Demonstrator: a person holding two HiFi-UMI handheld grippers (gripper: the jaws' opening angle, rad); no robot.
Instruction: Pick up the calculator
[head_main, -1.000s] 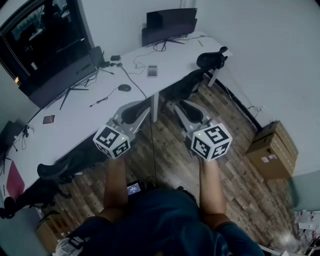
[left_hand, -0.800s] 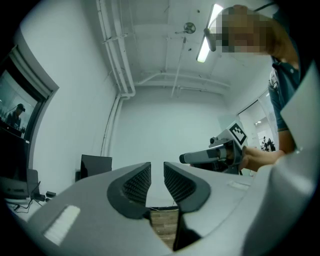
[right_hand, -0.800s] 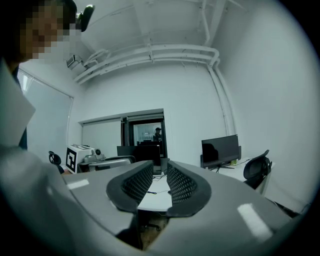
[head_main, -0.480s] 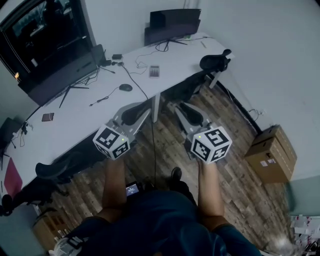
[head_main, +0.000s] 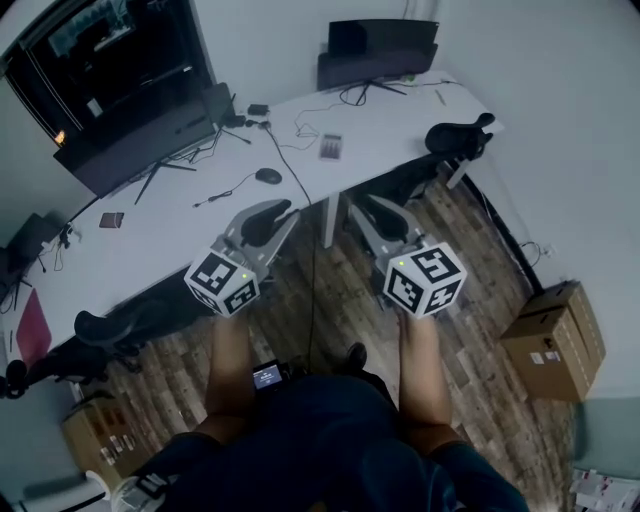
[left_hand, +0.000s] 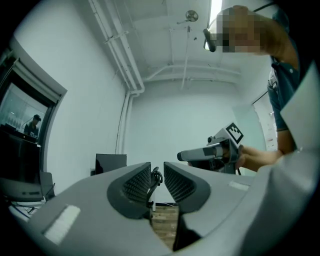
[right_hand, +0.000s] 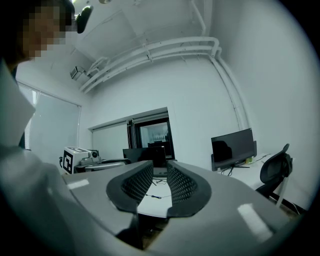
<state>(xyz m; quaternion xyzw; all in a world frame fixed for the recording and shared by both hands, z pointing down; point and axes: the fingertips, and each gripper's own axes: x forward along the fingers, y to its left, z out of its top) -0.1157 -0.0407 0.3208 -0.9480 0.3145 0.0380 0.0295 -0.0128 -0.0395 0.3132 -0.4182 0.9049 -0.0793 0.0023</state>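
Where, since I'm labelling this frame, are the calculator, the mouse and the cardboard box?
calculator (head_main: 331, 147): head view, middle of its top face, on the white desk.
mouse (head_main: 268, 176): head view, top of its dark shell.
cardboard box (head_main: 558, 328): head view, its top face.

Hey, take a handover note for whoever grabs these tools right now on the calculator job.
Left tool: jaws slightly apart, empty, held level over the floor, short of the desk.
Right tool: same, jaws slightly apart, empty.
Calculator: lying flat on the far part of the desk, untouched.
Done: nothing picked up yet.
Left: get to the desk, reach across, close a tool on the calculator, lift it.
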